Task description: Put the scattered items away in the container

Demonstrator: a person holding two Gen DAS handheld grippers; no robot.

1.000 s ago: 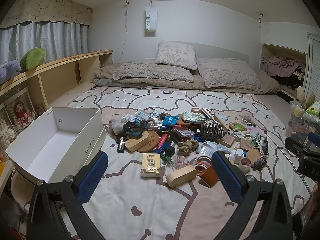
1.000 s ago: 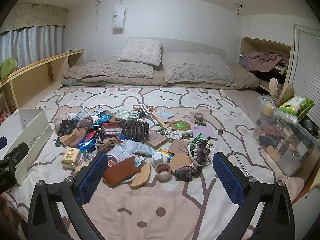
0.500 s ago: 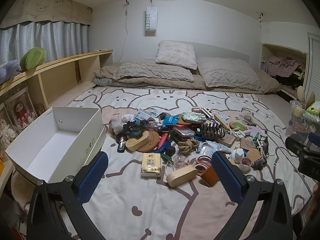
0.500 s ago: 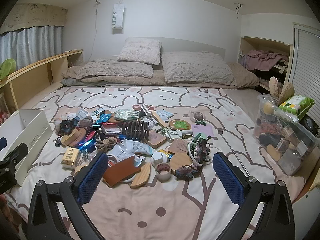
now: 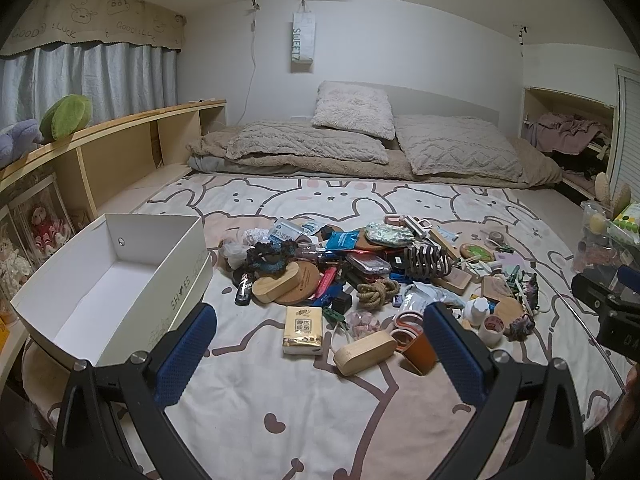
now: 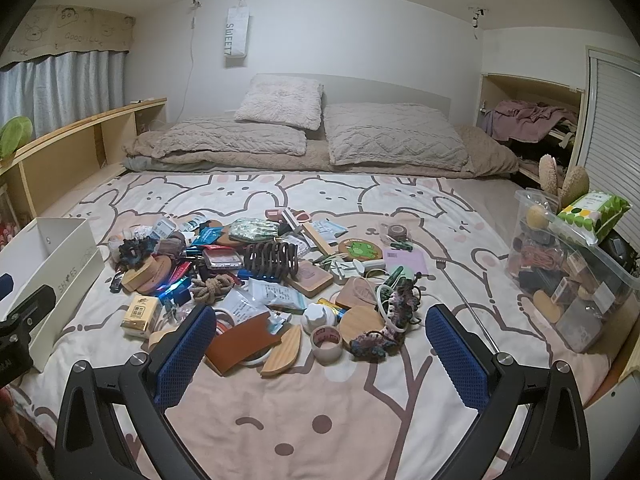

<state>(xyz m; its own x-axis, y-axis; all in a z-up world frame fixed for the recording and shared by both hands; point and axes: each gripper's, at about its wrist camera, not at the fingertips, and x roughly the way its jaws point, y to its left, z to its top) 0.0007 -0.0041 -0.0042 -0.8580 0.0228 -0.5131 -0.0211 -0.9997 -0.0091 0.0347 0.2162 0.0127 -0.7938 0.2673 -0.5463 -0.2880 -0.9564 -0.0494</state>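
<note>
Clutter [image 5: 360,276] lies heaped mid-bed on the bunny sheet [image 5: 280,408], past both spread, empty tongs: left gripper [image 5: 320,354], right gripper [image 6: 320,354]. White shoebox [image 5: 72,312] sits left, clear bin [image 6: 576,276] right, 2 pillows [image 6: 392,136] beyond.

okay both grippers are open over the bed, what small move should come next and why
Probably ease the left gripper down onto the tissue pack. It lies at the pile's near edge, apart from the clutter, between the open fingers, close to the empty white box.
</note>
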